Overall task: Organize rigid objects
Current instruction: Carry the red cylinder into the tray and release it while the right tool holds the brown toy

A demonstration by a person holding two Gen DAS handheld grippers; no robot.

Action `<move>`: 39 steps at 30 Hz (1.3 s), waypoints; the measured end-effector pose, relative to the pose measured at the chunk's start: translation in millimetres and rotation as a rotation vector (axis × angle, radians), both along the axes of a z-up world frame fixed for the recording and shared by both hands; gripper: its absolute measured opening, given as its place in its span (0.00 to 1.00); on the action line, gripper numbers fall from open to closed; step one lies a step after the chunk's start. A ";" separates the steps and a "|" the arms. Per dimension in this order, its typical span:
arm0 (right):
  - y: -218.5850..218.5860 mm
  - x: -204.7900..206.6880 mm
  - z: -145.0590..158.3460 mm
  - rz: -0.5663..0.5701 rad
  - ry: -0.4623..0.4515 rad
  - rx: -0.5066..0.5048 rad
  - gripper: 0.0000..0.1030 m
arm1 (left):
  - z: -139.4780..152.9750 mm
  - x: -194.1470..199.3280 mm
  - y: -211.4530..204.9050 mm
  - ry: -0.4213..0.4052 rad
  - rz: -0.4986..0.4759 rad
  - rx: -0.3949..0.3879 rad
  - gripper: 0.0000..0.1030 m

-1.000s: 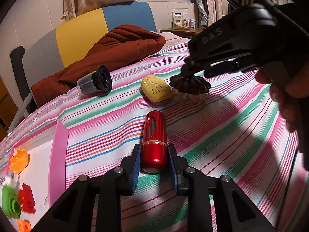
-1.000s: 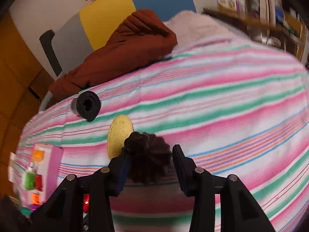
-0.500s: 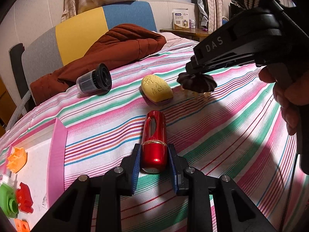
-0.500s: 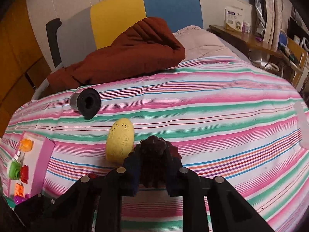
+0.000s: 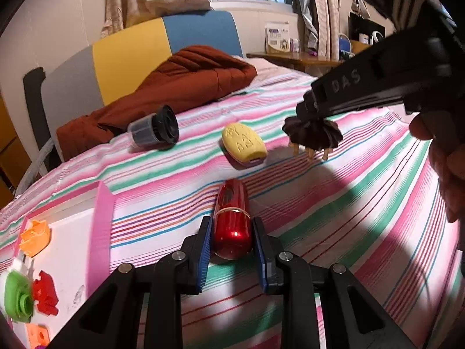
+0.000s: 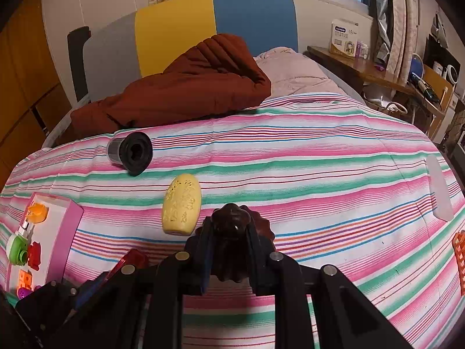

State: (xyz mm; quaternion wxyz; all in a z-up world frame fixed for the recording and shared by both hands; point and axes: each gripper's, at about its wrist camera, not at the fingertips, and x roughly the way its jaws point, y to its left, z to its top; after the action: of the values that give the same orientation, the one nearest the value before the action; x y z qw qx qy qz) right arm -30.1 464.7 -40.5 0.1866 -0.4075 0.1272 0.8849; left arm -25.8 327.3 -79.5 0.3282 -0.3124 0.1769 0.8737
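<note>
My left gripper is shut on a glossy red cylinder that lies on the striped bedspread. My right gripper is shut on the knob of a dark brown fluted stand. In the left wrist view that stand hangs above the bed with its pale pegs pointing down, held by the right gripper. A yellow embossed oval and a black and grey cylinder lie farther back. The oval sits just left of the held stand.
A pink-rimmed white tray at the left holds orange, green and red plastic pieces. A rust-brown quilt lies at the head of the bed. An orange grid object shows at the right edge. A person's hand holds the right gripper.
The right gripper closed on the brown stand and lifted it off the bedspread, up and slightly right. The left gripper stayed shut on the red cylinder.
</note>
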 end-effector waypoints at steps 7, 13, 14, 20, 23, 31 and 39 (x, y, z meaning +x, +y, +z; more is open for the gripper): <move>-13.6 3.6 2.3 0.015 0.012 -0.014 0.18 | 11.6 17.1 -17.0 0.061 0.003 0.039 0.26; -16.4 4.3 3.1 0.029 0.032 -0.038 0.18 | 24.9 21.5 -42.0 0.024 0.040 0.131 0.26; -16.5 4.7 3.2 0.026 0.033 -0.036 0.18 | 27.1 21.9 -47.3 0.003 0.048 0.155 0.26; -11.6 5.8 2.5 0.003 0.037 -0.057 0.18 | 33.1 23.4 -79.7 -0.122 0.117 0.275 0.26; -11.6 6.7 2.4 -0.004 0.036 -0.061 0.18 | 40.4 23.7 -92.9 -0.143 0.138 0.303 0.26; -12.9 8.3 6.3 0.006 0.064 -0.064 0.18 | 60.9 -7.6 -132.9 -0.146 0.256 0.339 0.26; -28.2 6.0 18.6 0.077 0.133 -0.036 0.18 | 41.6 -67.2 -161.4 -0.302 0.412 0.244 0.26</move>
State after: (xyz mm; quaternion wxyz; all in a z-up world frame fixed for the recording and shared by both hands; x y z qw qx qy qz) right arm -24.1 436.6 -21.9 0.1362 -0.3556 0.1392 0.9141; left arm -93.0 165.9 -37.9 0.2014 -0.4266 -0.0476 0.8804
